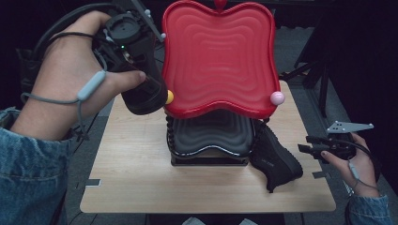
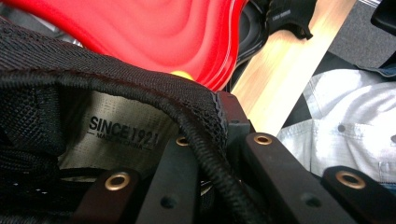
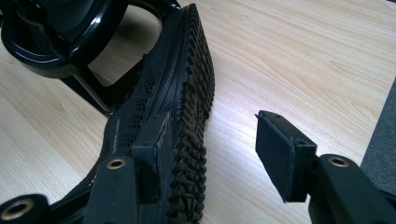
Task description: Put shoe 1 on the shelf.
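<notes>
Above the counter's [image 1: 141, 187] far left corner, the left claw [image 1: 150, 91] hangs in the air, clamped on a black shoe [image 1: 143, 96] held by its collar; the left gripper view looks straight into that shoe [image 2: 93, 84], where a pale tongue label [image 2: 116, 133] reading "SINCE 1921" sits just past the jaws, and a black lace [image 2: 205, 154] runs across between them; the jaws stand close together with the mesh edge and lace pinched in the grip. This raised shoe hangs just beside the left edge of a red tray [image 1: 218, 56], which is tilted up and stands at the far middle of the counter; a yellow knob [image 1: 169, 97] at the tray's lower left corner is touching or nearly touching the shoe, and a pink knob [image 1: 277, 98] marks the lower right corner. Beneath the red tray a black tray [image 1: 211, 133] of the same wavy shape sits on a black stand. A second black shoe [image 1: 274, 157] lies on its side on the counter toward the near right, its heel end against the black tray's right side; its treaded sole [image 3: 191, 116] faces up in the right gripper view. The right claw [image 3: 210, 149] stands open off the counter's right edge, low and level; one pad [image 3: 152, 144] is beside the sole of the lying shoe, the other pad [image 3: 275, 154] is over bare wood; nothing is pressed between them.
</notes>
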Demonstrator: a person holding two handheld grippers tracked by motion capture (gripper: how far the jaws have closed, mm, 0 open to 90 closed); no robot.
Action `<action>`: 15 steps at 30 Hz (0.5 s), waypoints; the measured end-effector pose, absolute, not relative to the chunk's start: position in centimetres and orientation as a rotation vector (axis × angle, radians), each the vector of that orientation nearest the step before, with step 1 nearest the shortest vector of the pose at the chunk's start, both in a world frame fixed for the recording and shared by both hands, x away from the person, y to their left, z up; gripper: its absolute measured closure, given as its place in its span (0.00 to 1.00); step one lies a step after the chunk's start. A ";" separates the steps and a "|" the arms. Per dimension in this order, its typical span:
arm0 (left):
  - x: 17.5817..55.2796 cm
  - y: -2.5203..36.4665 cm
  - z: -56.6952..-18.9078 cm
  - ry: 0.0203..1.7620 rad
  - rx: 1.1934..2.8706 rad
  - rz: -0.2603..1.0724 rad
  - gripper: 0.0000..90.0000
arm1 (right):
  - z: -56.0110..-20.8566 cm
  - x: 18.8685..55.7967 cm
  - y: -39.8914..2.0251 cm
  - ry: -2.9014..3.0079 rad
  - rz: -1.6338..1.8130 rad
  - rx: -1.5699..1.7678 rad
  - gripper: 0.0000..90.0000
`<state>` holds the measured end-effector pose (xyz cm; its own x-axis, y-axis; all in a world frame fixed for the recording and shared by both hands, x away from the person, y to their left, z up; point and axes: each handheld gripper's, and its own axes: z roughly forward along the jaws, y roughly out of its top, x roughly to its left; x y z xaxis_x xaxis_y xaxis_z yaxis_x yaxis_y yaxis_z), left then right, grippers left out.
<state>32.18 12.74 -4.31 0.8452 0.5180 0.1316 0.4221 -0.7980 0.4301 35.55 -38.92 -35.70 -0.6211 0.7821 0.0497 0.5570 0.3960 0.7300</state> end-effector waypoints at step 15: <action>33.8 8.1 -3.5 0.551 2.656 0.340 0.97 | -35.7 35.5 -39.3 2.355 1.079 1.173 0.52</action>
